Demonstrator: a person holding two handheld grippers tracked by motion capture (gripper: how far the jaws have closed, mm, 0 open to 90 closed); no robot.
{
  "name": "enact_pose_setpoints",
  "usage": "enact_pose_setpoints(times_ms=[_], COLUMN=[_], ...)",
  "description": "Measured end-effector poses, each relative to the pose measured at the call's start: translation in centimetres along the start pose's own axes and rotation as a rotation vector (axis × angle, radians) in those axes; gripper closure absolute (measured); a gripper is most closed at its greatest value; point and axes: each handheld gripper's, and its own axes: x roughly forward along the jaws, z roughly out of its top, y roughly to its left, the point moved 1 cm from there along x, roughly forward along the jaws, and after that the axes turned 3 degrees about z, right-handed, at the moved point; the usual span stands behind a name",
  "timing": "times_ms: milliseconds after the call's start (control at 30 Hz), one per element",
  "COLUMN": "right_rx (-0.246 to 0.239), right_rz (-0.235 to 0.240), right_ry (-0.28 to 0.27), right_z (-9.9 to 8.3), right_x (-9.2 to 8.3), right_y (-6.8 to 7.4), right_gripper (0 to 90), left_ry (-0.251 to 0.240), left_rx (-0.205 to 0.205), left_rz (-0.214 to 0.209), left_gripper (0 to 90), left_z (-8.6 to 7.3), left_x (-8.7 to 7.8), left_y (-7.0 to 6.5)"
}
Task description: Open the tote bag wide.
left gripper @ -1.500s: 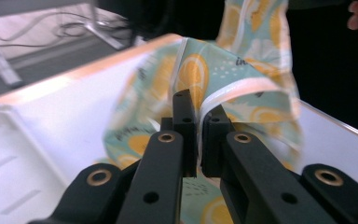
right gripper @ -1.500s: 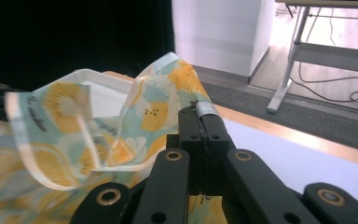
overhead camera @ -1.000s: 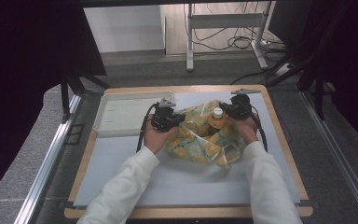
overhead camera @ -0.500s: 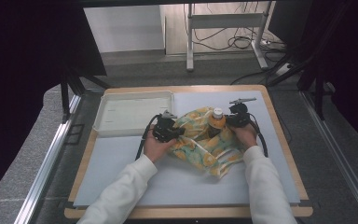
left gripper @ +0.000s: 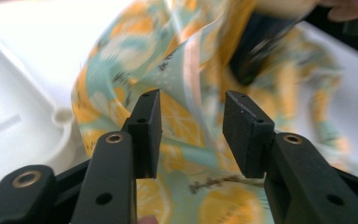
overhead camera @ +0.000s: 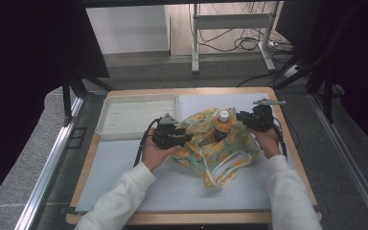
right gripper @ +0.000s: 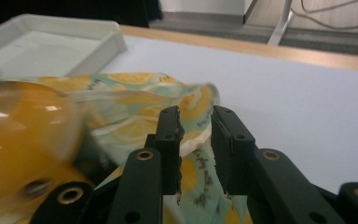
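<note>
- Left claw (overhead camera: 184, 137) at the bag's (overhead camera: 220, 148) left edge, jaws just been opening; in the left gripper view, left claw (left gripper: 191, 133) apart, printed cloth behind the gap, pads not pressing on it.
- Right claw (overhead camera: 242, 116) at the bag's upper right, beside the bottle (overhead camera: 223, 125); jaws just been opening as well.
- Seen along the right claw (right gripper: 196, 147): narrow gap, a fold of bag (right gripper: 135, 116) rising between the pads, pressing or not cannot tell.
- From above: bag crumpled mid-counter (overhead camera: 124, 167), bottle upright inside it with white cap poking out, pale handles trailing toward the near edge.
- Same high view: white tray (overhead camera: 136, 115) at the counter's far left, just beside the bag's upper left corner.
- Left gripper view close up: orange and teal print, a pale strap across it, tray corner (left gripper: 23, 126) at left, a dark blurred shape at upper right.
- Right gripper view: bottle (right gripper: 23, 140) large and blurred at left, orange liquid inside, tray (right gripper: 60, 39) beyond, bare counter (right gripper: 284, 93) at right.
</note>
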Motion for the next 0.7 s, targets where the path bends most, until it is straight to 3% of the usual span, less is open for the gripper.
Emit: enact_pose_setpoints(times_ms=[133,267,333,433,500,633,700], right_rx=[-0.037,-0.06,-0.062,-0.058,-0.026,-0.017,0.004], right_rz=[0.009,0.043,0.059,0.047,0.055,0.023,0.014], right_ry=[-0.017,0.028,0.062,0.111,0.12,0.198,0.224], right_z=[0.0,-0.9,-1.6,-2.8,-3.3,-4.5,-5.2], right_x=[-2.5,-3.4,-3.0,-1.5,-0.6,1.4,1.8], right_y=[1.3,3.1,3.9,4.5,4.3,3.7,3.2], right_gripper=[73.5,85.7,88.5,88.6,88.6,88.7,88.7], left_ry=[-0.023,0.02,0.057,0.104,0.123,0.167,0.178], left_rx=[0.022,0.07,0.05,0.021,-0.026,-0.034,-0.023], left_rz=[-0.057,-0.043,-0.057,-0.03,-0.057,-0.05,-0.026], left_gripper=[70.3,83.9,85.6,86.8,87.3,87.6,87.6], left_z=[1.1,2.0,2.4,2.8,2.7,1.9,1.8], left_x=[-1.0,0.3,1.9,4.7,6.5,9.4,10.3], left_y=[-1.3,-2.7,-2.6,-1.9,-1.2,-0.8,-0.7])
